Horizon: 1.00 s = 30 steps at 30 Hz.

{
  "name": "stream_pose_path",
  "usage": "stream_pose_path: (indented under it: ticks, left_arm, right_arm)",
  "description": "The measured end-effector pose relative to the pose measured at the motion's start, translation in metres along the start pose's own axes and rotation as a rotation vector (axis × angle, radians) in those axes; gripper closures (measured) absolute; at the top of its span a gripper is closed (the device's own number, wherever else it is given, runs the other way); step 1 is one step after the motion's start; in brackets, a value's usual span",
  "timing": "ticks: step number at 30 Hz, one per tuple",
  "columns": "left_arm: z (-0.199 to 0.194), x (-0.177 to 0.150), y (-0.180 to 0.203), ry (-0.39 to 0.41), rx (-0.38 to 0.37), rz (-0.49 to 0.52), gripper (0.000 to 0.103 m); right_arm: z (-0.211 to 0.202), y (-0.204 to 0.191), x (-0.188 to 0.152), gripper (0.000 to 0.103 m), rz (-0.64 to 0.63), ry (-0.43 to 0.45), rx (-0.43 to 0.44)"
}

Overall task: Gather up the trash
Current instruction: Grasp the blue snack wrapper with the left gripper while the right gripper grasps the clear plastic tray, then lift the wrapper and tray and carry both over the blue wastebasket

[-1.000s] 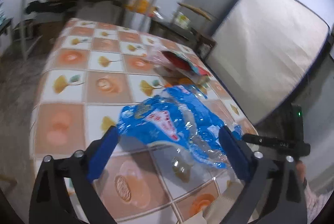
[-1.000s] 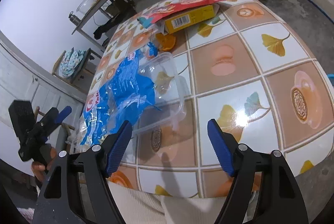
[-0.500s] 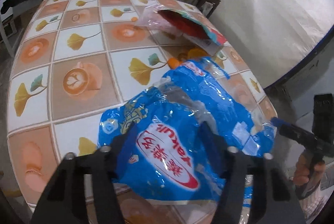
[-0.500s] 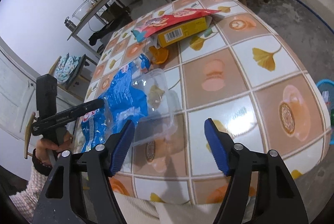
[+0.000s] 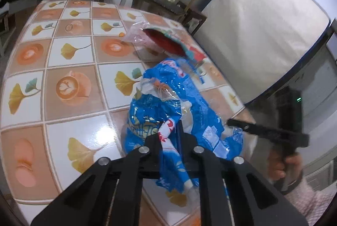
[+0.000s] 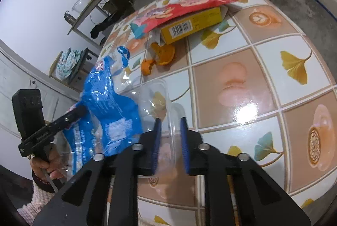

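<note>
Orange peel point(image 6: 162, 51) and a yellow box point(image 6: 193, 24) under a red wrapper point(image 6: 179, 9) show plainly only in the right wrist view, on the tiled counter point(image 6: 263, 70). Left tongs point(image 5: 169, 131) are closing, pinching the blue plastic bag point(image 5: 174, 99), which lay flat between wide jaws a second ago. Right tongs point(image 6: 169, 137) are closing on the clear plastic container point(image 6: 162, 99) wall, earlier spread beside it.

Yellow box point(image 6: 190, 24) carries a barcode on its side, digits too small to read. Blue plastic bag point(image 5: 168, 112) has red-and-white lettering (crumpled, illegible now). Red packet point(image 6: 179, 10) shows print, unreadable.
</note>
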State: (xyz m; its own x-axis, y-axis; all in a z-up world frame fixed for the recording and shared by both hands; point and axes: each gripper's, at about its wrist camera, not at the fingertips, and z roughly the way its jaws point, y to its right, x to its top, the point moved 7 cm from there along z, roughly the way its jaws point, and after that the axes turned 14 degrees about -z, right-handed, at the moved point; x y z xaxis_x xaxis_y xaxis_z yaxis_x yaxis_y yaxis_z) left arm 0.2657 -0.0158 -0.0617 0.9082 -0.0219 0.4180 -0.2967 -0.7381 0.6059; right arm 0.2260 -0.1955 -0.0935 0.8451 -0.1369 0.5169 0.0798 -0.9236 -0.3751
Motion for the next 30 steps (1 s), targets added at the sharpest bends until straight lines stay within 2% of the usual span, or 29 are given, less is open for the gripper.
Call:
stream_pose_path:
  ticks: [1, 6, 10, 12, 16, 19, 20, 24, 28, 30]
  left_arm:
    - [-0.003, 0.001, -0.001, 0.009, -0.019, -0.018, 0.097]
    - [-0.025, 0.009, -0.009, 0.085, -0.099, -0.125, 0.1]
    - [-0.048, 0.016, -0.021, 0.172, -0.087, -0.174, 0.102]
    - [-0.059, 0.018, -0.027, 0.22, -0.042, -0.181, 0.102]
    - [-0.072, 0.014, -0.044, 0.295, 0.146, -0.148, 0.102]
    - [-0.064, 0.003, -0.057, 0.28, 0.228, -0.135, 0.102]
    - [-0.06, 0.0, -0.06, 0.273, 0.247, -0.133, 0.102]
    - [-0.051, -0.016, -0.069, 0.269, 0.34, -0.081, 0.102]
    - [-0.037, -0.027, -0.07, 0.24, 0.377, -0.025, 0.1]
    - [-0.031, -0.03, -0.071, 0.217, 0.382, -0.006, 0.094]
  right_arm:
    - [0.0, 0.0, -0.001, 0.098, 0.0, -0.003, -0.002]
    - [-0.006, -0.001, -0.003, 0.101, -0.019, -0.002, -0.031]
    - [-0.015, 0.005, -0.006, 0.101, -0.021, 0.006, -0.08]
    - [-0.021, 0.009, -0.009, 0.101, -0.02, 0.01, -0.106]
    - [-0.026, 0.014, -0.013, 0.094, -0.009, 0.007, -0.115]
    - [-0.022, 0.018, -0.014, 0.074, 0.01, -0.002, -0.106]
    - [-0.017, 0.016, -0.012, 0.07, 0.013, -0.005, -0.104]
    - [-0.009, 0.012, -0.012, 0.07, 0.003, -0.026, -0.094]
    - [-0.006, 0.01, -0.015, 0.086, -0.008, -0.041, -0.096]
    - [-0.004, 0.01, -0.018, 0.09, -0.015, -0.051, -0.103]
